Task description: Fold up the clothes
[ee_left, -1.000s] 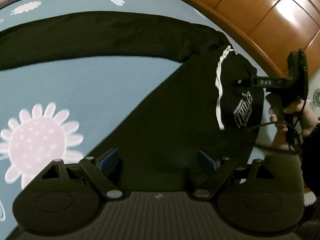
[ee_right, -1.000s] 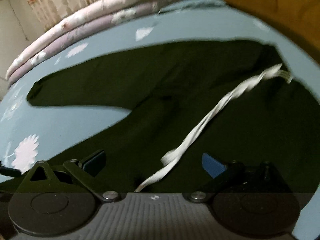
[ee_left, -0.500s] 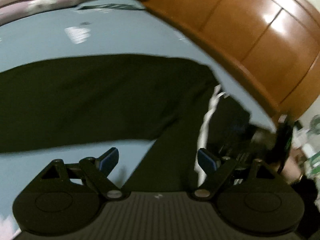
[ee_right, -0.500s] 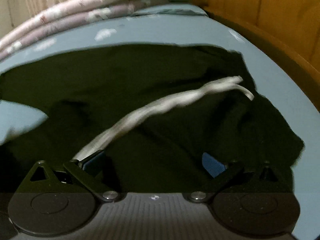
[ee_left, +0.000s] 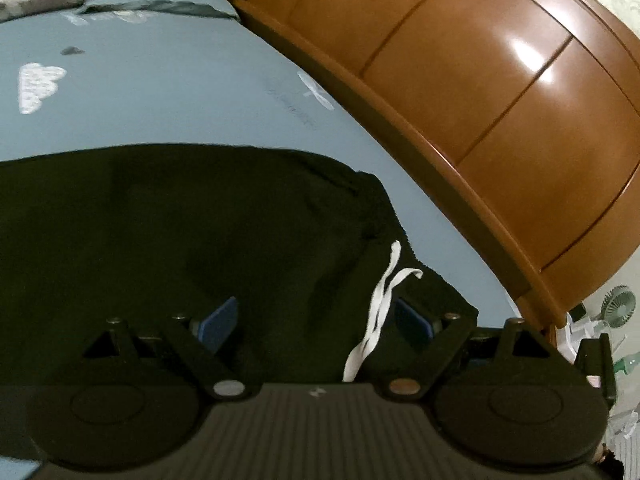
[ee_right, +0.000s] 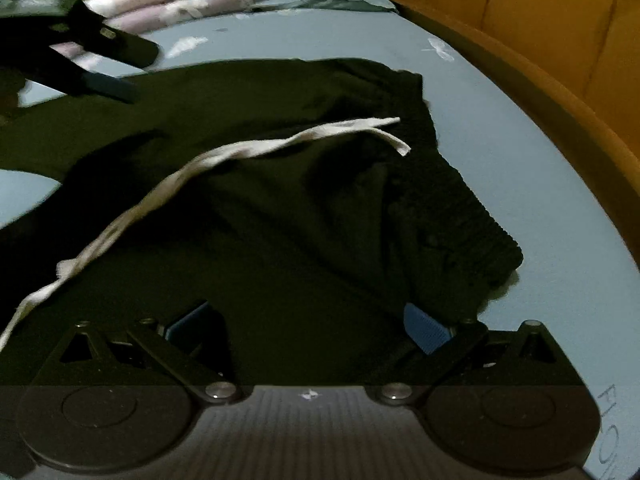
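Lying spread on the blue bed [ee_left: 168, 92] is the task's thing, a pair of black trousers [ee_right: 280, 208], and we take the trousers as our landmark for everything else. Their waistband end lies toward the wooden headboard [ee_left: 500, 128], with bare sheet between the two, and a leg runs away to the left. We judge the step in hand to be the approach for a first fold, with nothing gripped so far. Our left gripper [ee_left: 316, 324] hangs over the trousers near the waist, blue pads wide apart and empty. Our right gripper [ee_right: 308, 326] hangs over the waistband corner, also wide and holding nothing. A white drawstring [ee_right: 208, 160] trails loose across the trousers. Next, we think, each gripper must lower onto an edge of the waistband and close on cloth alone, leaving the drawstring out.
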`<state>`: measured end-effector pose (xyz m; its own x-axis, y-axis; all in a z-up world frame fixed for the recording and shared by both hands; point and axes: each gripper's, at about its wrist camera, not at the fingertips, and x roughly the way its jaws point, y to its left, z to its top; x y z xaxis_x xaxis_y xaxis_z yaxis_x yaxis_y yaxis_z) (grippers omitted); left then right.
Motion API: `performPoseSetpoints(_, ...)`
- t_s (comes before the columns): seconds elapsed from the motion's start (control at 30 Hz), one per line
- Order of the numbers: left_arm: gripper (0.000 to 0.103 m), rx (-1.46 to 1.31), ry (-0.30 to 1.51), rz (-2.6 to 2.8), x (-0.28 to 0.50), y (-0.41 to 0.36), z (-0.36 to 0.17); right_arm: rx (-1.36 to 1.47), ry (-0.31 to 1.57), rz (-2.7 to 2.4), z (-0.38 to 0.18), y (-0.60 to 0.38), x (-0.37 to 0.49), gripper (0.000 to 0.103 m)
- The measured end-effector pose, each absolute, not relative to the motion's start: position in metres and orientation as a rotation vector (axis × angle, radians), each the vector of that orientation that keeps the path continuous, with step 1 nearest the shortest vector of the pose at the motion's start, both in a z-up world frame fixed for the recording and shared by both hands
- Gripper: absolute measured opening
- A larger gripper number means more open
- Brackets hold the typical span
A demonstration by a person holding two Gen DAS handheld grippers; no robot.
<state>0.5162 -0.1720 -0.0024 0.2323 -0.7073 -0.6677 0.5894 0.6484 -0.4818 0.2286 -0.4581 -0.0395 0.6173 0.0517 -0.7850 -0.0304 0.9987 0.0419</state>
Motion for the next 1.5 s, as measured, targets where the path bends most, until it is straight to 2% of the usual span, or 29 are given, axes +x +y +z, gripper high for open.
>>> performPoseSetpoints(0.33,0.086,-0.117,1.044,-1.02,0.55,-0.267,-0.01,-0.002,0.847,0.091,-0.042,-0.453,0.219,0.103)
performPoseSetpoints(0.57,0.085,-0.11,1.156,-0.963,0.59,-0.325,-0.051,0.036,0.832,0.11,-0.041,-0.459,0.216,0.103)
performPoseSetpoints(0.8,0.086,-0.168,1.114,-0.889,0.618,-0.338,-0.051,0.037,0.83,0.127,-0.041,-0.461,0.221,0.103)
performPoseSetpoints(1.0,0.086,-0.101,1.088,-0.978,0.589,-0.333,-0.027,0.043,0.835,0.137,-0.04,-0.464,0.227,0.103)
performPoseSetpoints(1.23,0.086,-0.007,1.124,-0.962,0.59,-0.358,-0.044,0.031,0.851,0.099,-0.04,-0.457,0.234,0.103)
performPoseSetpoints(1.5,0.086,0.019,1.05,-0.999,0.582,-0.351,-0.024,0.047,0.85,0.04,-0.039,-0.451,0.232,0.103)
